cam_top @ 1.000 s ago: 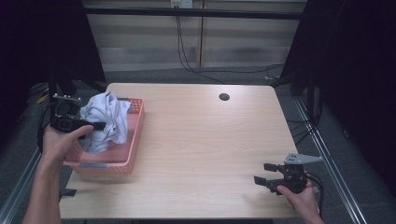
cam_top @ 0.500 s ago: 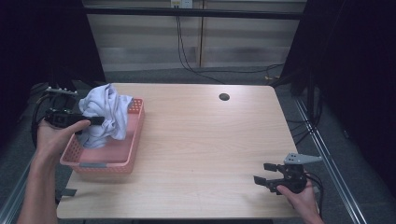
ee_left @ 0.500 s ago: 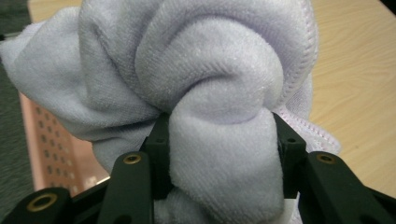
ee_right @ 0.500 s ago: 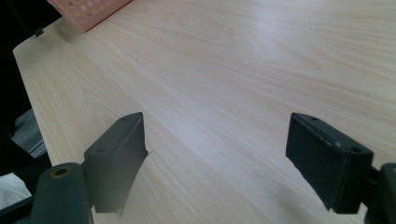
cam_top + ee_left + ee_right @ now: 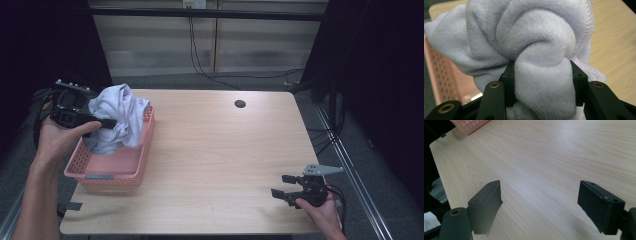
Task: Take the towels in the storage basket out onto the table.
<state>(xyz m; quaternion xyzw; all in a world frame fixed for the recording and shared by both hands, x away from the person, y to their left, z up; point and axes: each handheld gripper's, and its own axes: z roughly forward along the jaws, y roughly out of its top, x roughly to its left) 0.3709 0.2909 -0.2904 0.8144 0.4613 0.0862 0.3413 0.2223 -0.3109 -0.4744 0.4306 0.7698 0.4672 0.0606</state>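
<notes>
Left gripper at far-left of table, jaws clamped on a thick fold of white towel. In left gripper view, towel bunched and pinched between both black jaws, terry pile and stitched hem visible. Towel lifted in a crumpled bundle, lower part hanging into pink basket. Basket at left side of table, near end slightly over the left edge area, mesh wall seen behind towel in left gripper view. Left hand wrapped around gripper body, forearm entering from near-left.

Right gripper at near-right corner of table, low over the wood, well apart from basket and towel. Jaws wide apart, nothing between them; in right gripper view bare wood grain between the two pads, corner of basket at far upper left. Grey three-cornered plate on top, right hand holding from near edge.

Small dark hole in tabletop at far centre-right. Cables on floor beyond far edge.
</notes>
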